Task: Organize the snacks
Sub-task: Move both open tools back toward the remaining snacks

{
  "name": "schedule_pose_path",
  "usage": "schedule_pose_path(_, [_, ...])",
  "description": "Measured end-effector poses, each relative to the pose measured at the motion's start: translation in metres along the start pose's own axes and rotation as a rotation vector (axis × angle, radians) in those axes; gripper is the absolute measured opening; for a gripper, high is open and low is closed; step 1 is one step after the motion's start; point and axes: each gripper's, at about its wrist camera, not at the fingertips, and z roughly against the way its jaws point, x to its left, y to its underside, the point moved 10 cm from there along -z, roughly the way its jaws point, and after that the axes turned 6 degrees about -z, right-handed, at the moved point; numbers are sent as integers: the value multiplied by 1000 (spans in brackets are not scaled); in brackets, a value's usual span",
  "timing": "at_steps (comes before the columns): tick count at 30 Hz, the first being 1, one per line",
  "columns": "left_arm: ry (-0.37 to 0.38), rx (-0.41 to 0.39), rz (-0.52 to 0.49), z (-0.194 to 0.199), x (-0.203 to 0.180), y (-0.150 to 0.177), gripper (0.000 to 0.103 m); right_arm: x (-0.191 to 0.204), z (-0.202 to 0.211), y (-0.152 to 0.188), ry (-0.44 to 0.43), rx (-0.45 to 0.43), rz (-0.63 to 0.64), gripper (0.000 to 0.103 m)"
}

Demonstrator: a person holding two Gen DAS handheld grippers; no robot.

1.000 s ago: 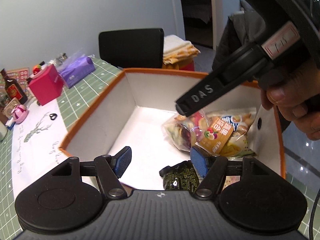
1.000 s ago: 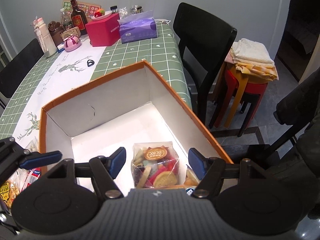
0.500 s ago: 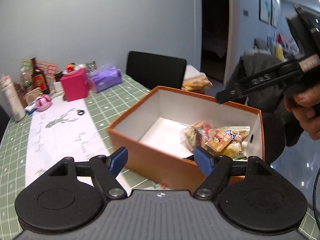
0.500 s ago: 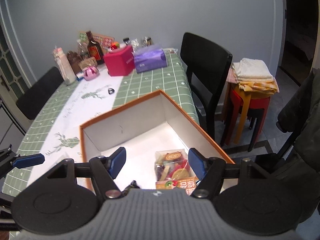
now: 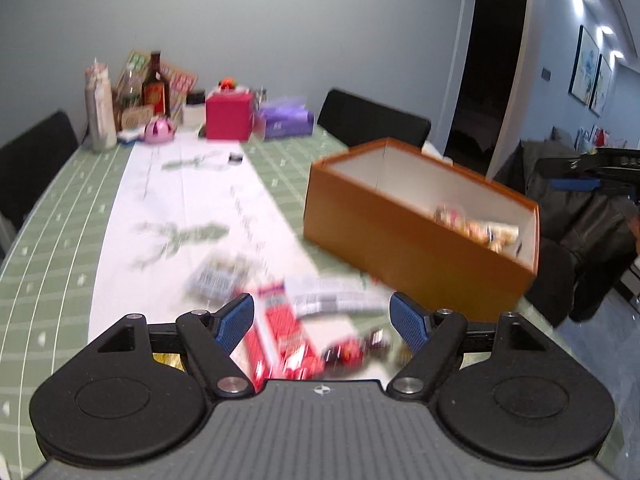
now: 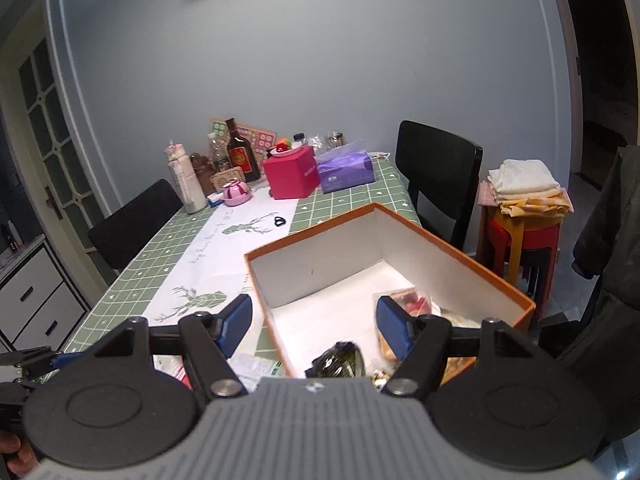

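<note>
**Risk: left gripper heading blind into a loose snack pile**

Left gripper [image 5: 322, 322] is sitting with fingers spread and nothing pinched; its jaws have just been opening. Left wrist view is smearing badly, so exact snack positions are hard to call.

- Red snack packet [image 5: 280, 336] is lying just ahead of the left finger and running between the two pads. White wrapper [image 5: 332, 294] is lying just beyond the fingertips, and a dark red candy [image 5: 348, 352] is sitting near the inner side of the right finger. Cannot tell whether they are overlapping. A close here is likely catching two at once, or nipping a wrapper edge that is slipping out on the lift.
- Orange box [image 5: 416, 240] is standing beyond and to the right of the left fingers. A wide swing toward it is risking a knock on its near wall.

Right gripper [image 6: 314, 318] is also spread, empty, hovering over the box's near corner. The box rim [image 6: 272, 312] is passing between its fingers; the dark green packet [image 6: 340, 360] and other snack bags [image 6: 412, 302] are lying inside, low between the pads and by the right finger. Dropping straight down is risking a finger landing on the rim and shoving the box.
</note>
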Motion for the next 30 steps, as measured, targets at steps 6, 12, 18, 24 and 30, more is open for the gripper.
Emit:
schedule_pose_path(6, [-11, 29, -77, 25, 9, 37, 91, 12, 31, 40, -2, 6, 68, 69])
schedule_pose_path(12, [-99, 117, -14, 38, 34, 60, 91, 11, 39, 75, 62, 95, 63, 69])
schedule_pose_path(18, [-112, 64, 62, 47, 49, 65, 100, 33, 29, 92, 79, 85, 169, 74])
schedule_pose_path(24, [-122, 50, 203, 37, 65, 87, 100, 55, 0, 118, -9, 86, 116, 73])
schedule_pose_path(30, [-136, 68, 220, 38, 69, 98, 100, 64, -9, 128, 3, 100, 166, 74])
